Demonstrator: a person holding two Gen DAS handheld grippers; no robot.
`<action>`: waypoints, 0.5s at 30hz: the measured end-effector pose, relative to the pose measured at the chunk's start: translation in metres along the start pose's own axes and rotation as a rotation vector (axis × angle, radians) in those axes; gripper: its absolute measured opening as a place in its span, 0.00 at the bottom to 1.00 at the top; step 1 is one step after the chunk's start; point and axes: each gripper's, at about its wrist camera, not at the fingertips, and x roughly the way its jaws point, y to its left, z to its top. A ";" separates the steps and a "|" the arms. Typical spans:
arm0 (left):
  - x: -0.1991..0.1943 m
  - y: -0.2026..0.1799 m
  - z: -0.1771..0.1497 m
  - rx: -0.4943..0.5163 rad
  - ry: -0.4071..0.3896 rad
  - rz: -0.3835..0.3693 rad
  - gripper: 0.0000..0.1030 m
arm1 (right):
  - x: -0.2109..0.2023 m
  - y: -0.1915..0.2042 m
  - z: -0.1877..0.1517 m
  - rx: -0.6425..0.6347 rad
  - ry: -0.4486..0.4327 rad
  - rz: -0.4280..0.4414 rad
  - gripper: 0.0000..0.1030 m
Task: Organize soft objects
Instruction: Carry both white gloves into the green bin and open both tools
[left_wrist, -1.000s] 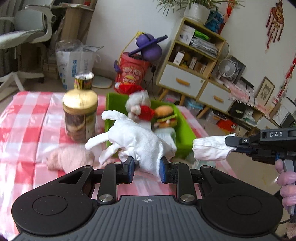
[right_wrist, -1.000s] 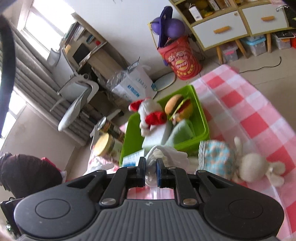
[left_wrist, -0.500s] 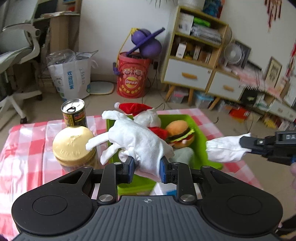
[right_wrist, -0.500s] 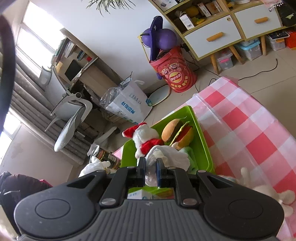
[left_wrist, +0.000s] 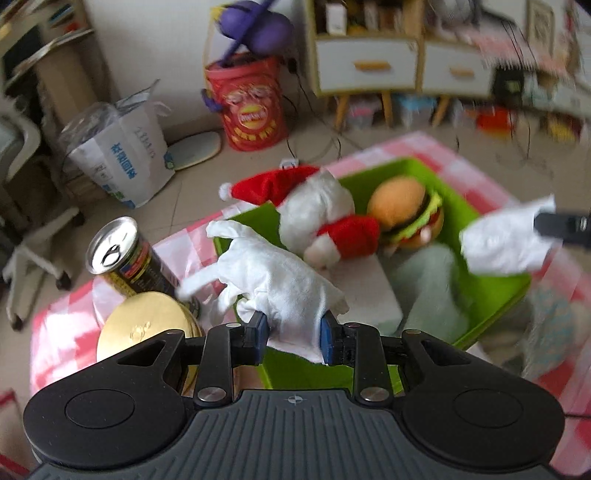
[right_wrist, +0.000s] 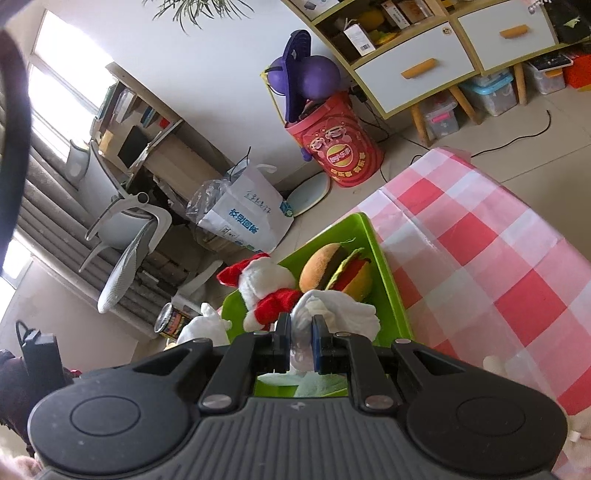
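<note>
left view
left gripper (left_wrist: 293, 334): bottom centre, pads clamped on a white glove (left_wrist: 280, 280)
glove: cuff pinched between the pads, fingers dangling up-left of the jaws; held by the cuff so it hangs free, probably for a drop
bin (left_wrist: 498, 295): green, centre right, right behind the glove; already holds a santa plush (left_wrist: 317, 218), burger plush (left_wrist: 406, 214) and a pale cloth (left_wrist: 428, 280)
second glove (left_wrist: 506, 240): right edge, pinched by the dark tip of the other tool, over the bin's right side
can (left_wrist: 122, 254): left of the bin, upright, hard item, left out of the bin
gold lid (left_wrist: 144, 328): lower left, just beside the left finger, jar under it hidden
step (judged): both gloves carried to the bin, release next
blur: right and top of frame smeared, details unsure

right view
right gripper (right_wrist: 298, 341): bottom centre, jaws fully closed on the second glove (right_wrist: 340, 314)
glove spot: bunched above the pads, overlapping the bin's near inside, touching santa (right_wrist: 266, 288) or not, cannot tell
bin wall (right_wrist: 388, 269): green, centre, on the red check cloth (right_wrist: 480, 240)
burger (right_wrist: 336, 269): just above the glove, inside the bin
first glove (right_wrist: 203, 328): lower left of the bin, partly hidden
risk (judged): dangling fingers could catch on the bin rim
</note>
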 end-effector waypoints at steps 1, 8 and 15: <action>0.003 -0.003 0.000 0.029 0.012 0.005 0.27 | 0.001 -0.001 0.000 0.001 0.000 -0.002 0.00; 0.020 -0.013 0.002 0.113 0.103 0.010 0.28 | 0.013 -0.008 -0.006 -0.008 0.019 -0.023 0.00; 0.025 -0.012 0.000 0.102 0.122 0.011 0.32 | 0.022 -0.013 -0.014 -0.014 0.054 -0.047 0.00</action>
